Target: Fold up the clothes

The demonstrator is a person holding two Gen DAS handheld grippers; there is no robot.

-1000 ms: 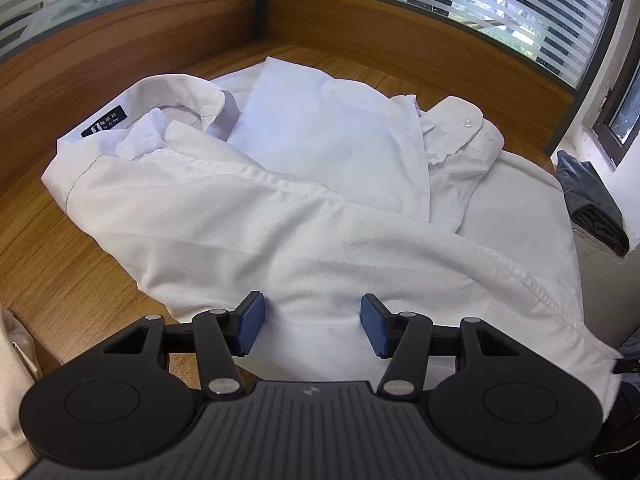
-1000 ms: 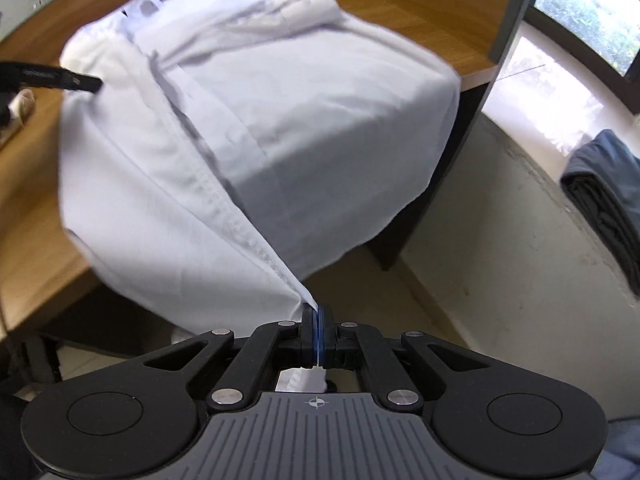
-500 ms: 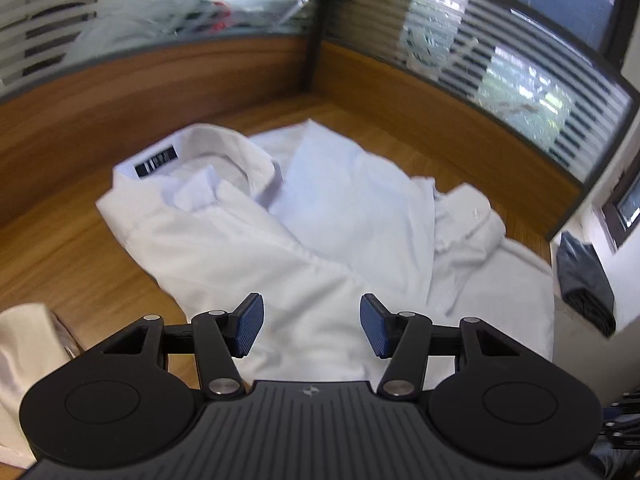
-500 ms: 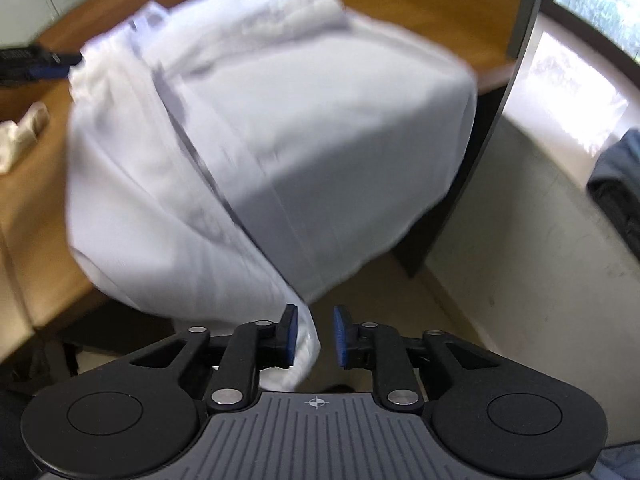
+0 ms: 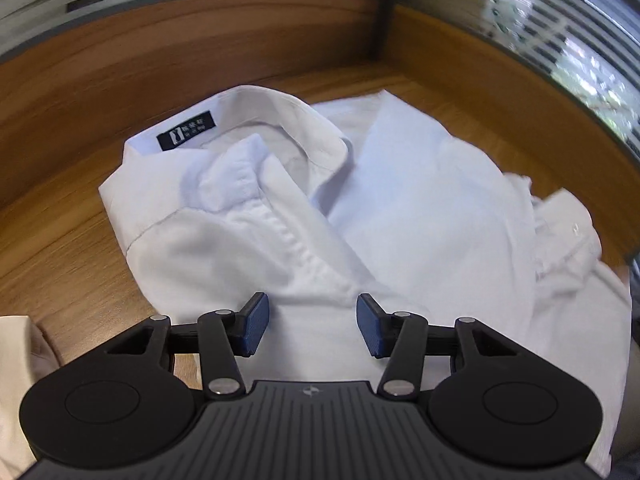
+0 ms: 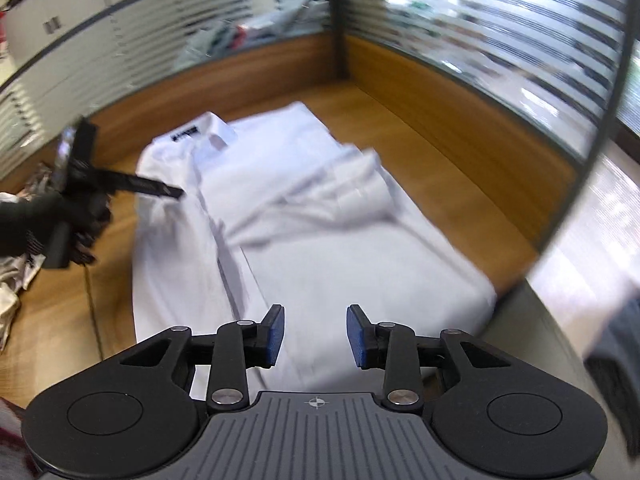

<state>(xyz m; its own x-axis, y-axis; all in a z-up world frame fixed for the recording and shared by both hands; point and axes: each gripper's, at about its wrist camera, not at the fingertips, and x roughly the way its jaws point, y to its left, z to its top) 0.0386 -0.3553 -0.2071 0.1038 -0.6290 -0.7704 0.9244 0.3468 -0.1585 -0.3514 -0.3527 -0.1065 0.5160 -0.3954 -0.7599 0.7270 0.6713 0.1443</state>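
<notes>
A white dress shirt (image 5: pixel 420 200) lies spread on the wooden desk (image 5: pixel 60 260), its collar with a black label (image 5: pixel 187 132) at the far side and a buttoned cuff (image 5: pixel 568 216) folded onto it at the right. My left gripper (image 5: pixel 312 320) hovers over the shirt's front below the collar. Its jaws are closing slightly and pinch no cloth. My right gripper (image 6: pixel 315 328) hangs above the shirt (image 6: pixel 320 240) near its lower end, jaws opening, nothing between the pads. The right wrist view also shows the left gripper (image 6: pixel 176 192) in a dark-gloved hand (image 6: pixel 60 216).
A beige garment (image 5: pixel 16 380) lies at the desk's near left. Wooden partition walls (image 5: pixel 240 40) topped with striped glass close the desk's far sides. The desk's right edge (image 6: pixel 516 280) drops to the floor, where a dark garment (image 6: pixel 616 340) lies.
The right gripper let go of the shirt's hem, opened and rose; the hanging cloth now rests on the desk. The left gripper shifted toward the collar and rolled.
</notes>
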